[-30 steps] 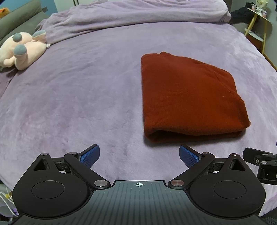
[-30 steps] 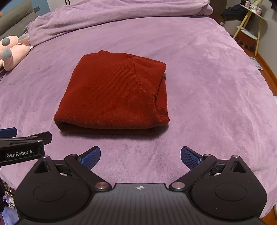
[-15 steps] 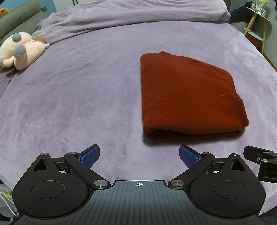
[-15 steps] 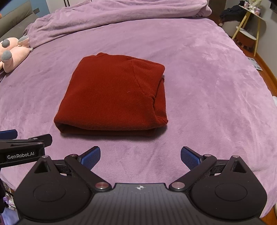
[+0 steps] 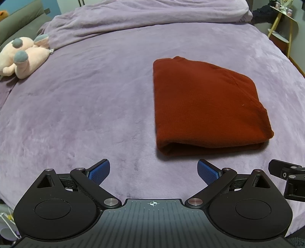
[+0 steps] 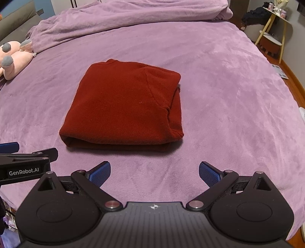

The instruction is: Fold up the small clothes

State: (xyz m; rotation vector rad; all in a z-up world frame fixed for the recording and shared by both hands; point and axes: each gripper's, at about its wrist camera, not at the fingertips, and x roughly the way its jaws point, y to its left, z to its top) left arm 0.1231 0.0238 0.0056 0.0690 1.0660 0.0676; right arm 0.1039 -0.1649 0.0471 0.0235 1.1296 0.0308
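Note:
A dark red knitted garment (image 5: 205, 106) lies folded into a thick rectangle on the purple bedspread (image 5: 85, 106); it also shows in the right wrist view (image 6: 124, 112). My left gripper (image 5: 153, 171) is open and empty, held near the bed's front edge, short of the garment and to its left. My right gripper (image 6: 154, 172) is open and empty, held just short of the garment's near folded edge. Each gripper shows at the edge of the other's view, the right one (image 5: 287, 177) and the left one (image 6: 24, 162).
A pink plush toy (image 5: 22, 57) with grey feet lies at the bed's far left. A bunched purple blanket (image 5: 143, 17) runs along the back. A yellow-legged side table (image 6: 272, 34) stands off the bed at the right, with wooden floor (image 6: 293, 80) beside it.
Both grippers have drawn back slightly from the folded garment, which lies still. Both have stayed open.

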